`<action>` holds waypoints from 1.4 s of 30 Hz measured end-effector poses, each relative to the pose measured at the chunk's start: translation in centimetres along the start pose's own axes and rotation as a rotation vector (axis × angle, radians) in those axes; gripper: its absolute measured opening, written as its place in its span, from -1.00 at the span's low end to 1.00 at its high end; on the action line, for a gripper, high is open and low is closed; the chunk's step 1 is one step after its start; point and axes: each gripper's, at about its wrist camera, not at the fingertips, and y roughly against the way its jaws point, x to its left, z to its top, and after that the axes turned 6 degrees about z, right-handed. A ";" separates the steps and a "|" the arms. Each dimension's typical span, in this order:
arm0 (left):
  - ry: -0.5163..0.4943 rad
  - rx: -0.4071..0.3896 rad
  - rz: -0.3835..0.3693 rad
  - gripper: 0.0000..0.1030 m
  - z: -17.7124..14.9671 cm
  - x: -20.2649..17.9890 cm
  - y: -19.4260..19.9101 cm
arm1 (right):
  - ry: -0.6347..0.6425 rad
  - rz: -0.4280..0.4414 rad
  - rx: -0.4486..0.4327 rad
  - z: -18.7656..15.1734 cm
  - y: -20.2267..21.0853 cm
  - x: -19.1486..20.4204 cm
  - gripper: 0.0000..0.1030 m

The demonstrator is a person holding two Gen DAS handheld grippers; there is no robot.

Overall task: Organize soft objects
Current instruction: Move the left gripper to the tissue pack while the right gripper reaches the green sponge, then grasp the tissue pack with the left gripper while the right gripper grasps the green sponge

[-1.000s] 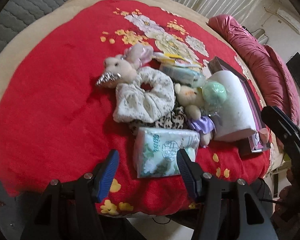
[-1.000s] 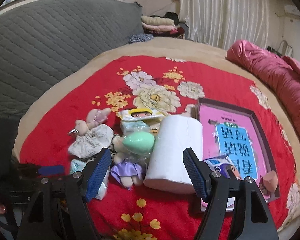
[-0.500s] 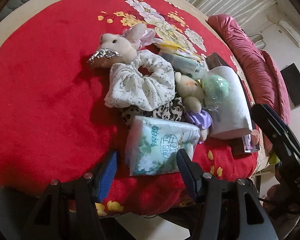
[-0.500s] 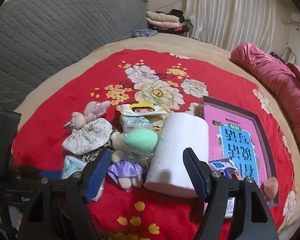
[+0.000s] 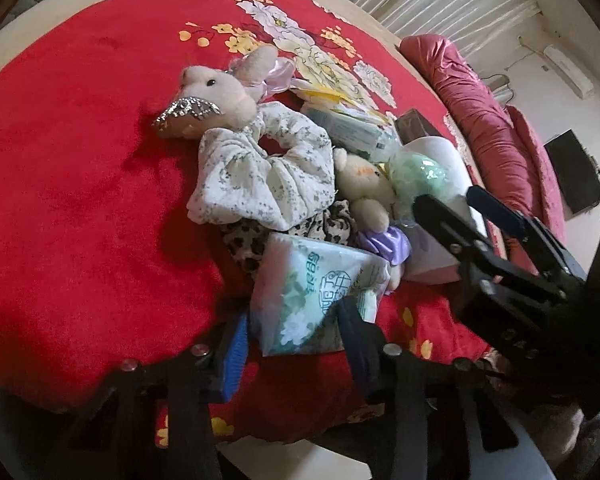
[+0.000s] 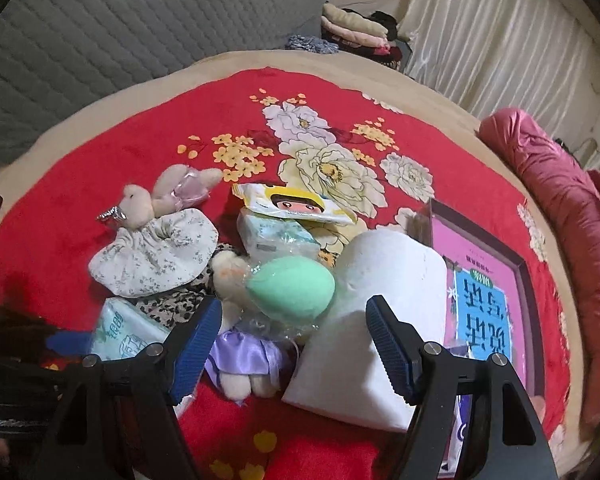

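A green-and-white tissue pack (image 5: 316, 284) lies at the near edge of the red flowered blanket (image 5: 80, 200). My left gripper (image 5: 296, 340) straddles it and its jaws are closing; the right pad meets the pack's corner, while a thin gap shows at the left pad. My right gripper (image 6: 292, 312) hangs open over a small plush in a purple dress (image 6: 240, 352), a green sponge (image 6: 292, 288) and a white toilet roll (image 6: 380, 320), holding nothing. A plush rabbit (image 5: 220, 92), a white floral scrunchie (image 5: 260, 176) and a leopard scrunchie (image 5: 252, 240) lie behind the pack.
A yellow wipes pack (image 6: 296, 204) lies on another tissue pack (image 6: 272, 236). A pink book (image 6: 484, 304) sits right of the roll, and a pink quilt (image 6: 572, 216) lies along the right. A grey padded headboard (image 6: 140, 20) stands behind.
My left gripper's jaws have narrowed around the tissue pack, which now lies between them. My right gripper has dropped closer to the plush, sponge and roll and now shows in the left wrist view.
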 end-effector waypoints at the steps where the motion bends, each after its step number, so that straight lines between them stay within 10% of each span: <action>1: 0.003 0.001 -0.009 -0.24 0.0 0.1 0.0 | 0.004 -0.002 0.001 0.1 -0.1 0.1 0.47; 14: 0.037 0.006 -0.080 -0.46 -0.1 1.0 -0.1 | 0.062 -0.078 0.029 1.4 -2.3 0.7 0.46; 17: 0.036 0.006 -0.083 -0.47 -0.1 0.9 -0.1 | 0.062 -0.074 0.022 1.5 -2.4 0.8 0.18; 42: 0.009 -0.025 -0.073 -0.49 0.2 0.3 0.2 | -0.244 0.216 -0.065 -0.7 1.0 -3.2 -0.06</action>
